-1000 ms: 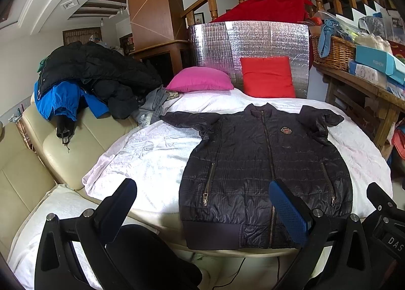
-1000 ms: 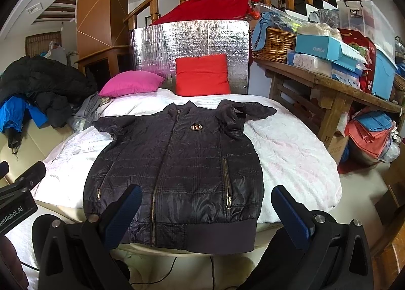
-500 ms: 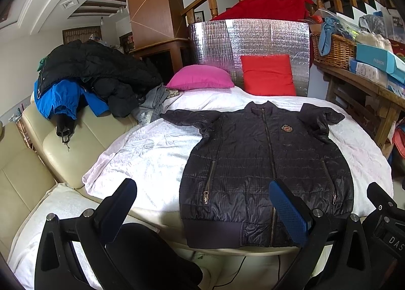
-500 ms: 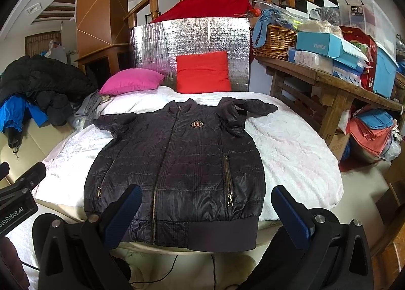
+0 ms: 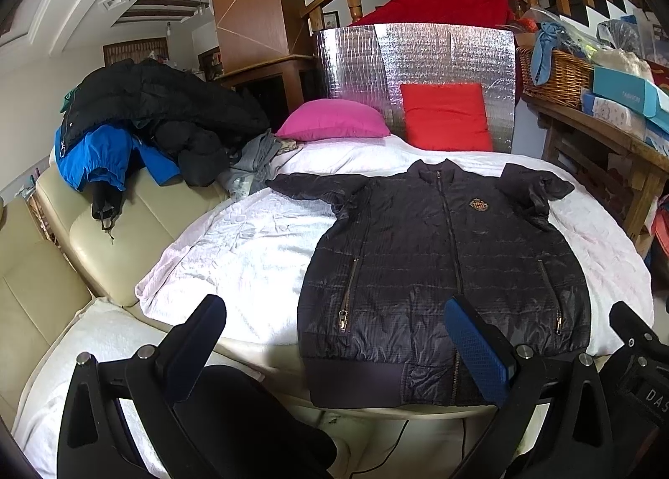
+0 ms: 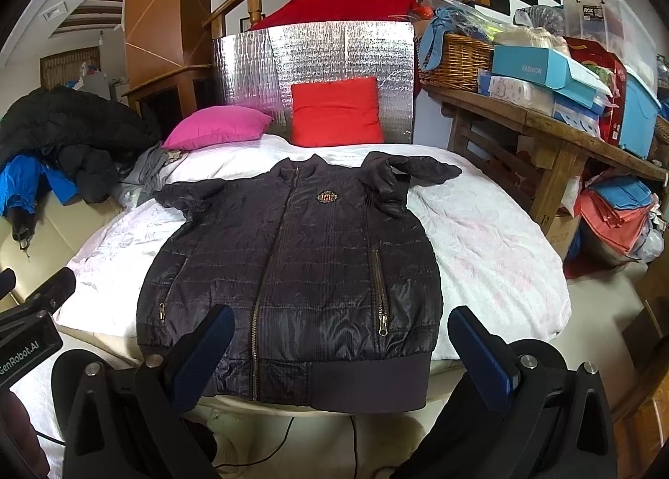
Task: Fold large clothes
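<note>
Jacket [image 5: 443,266] [image 6: 292,270] flat on white sheet [image 5: 251,245] [image 6: 481,236], front up, zipped, hem toward cameras and hanging just over near edge. Both sleeves bunched short beside the shoulders; crest badge [image 5: 478,205] [image 6: 327,197] on chest. Left gripper [image 5: 334,347] spread wide, empty, hovering off near edge, its right blue pad [image 5: 476,353] in front of jacket hem; contact impossible to tell. Right gripper [image 6: 340,353] likewise spread wide, empty, framing the hem, no touch visible. Pink pillow [image 5: 332,119] [image 6: 217,128] and red pillow [image 5: 445,115] [image 6: 336,111] at far end, against silver foil panel [image 5: 418,57] [image 6: 317,61]. Heap of dark and blue coats [image 5: 138,119] [image 6: 54,144] on cream sofa [image 5: 50,270] to the left. Wooden bench [image 5: 606,136] [image 6: 543,123] with basket [image 5: 556,73] [image 6: 455,57] and boxes on the right.
</note>
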